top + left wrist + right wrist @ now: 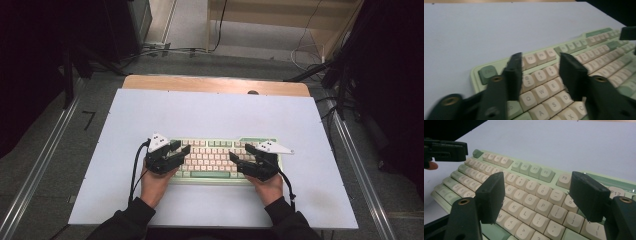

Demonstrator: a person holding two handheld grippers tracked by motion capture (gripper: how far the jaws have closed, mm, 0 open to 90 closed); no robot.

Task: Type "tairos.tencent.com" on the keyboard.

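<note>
While both hands hover over it, the keyboard (pixel 215 161) lies flat near the front middle of the table (pixel 210 115), its long side running left to right and its top row pointing away from the person. Spread apart with nothing pinched, the left gripper (pixel 183 147) sits over the left keys. Also spread wide and holding nothing, the right gripper (pixel 239 152) sits over the right keys. A pale sheet covers the table, and cables lie on the grey floor (pixel 100 100) behind it.

- It looks like a lab or a recording room, not a home.
- Grey carpet floor (pixel 45 165) with loose cables (pixel 165 50).
- Metal rails (pixel 37 165) beside the desk (pixel 210 107).
- Dark equipment stands (pixel 345 75) around.
</note>
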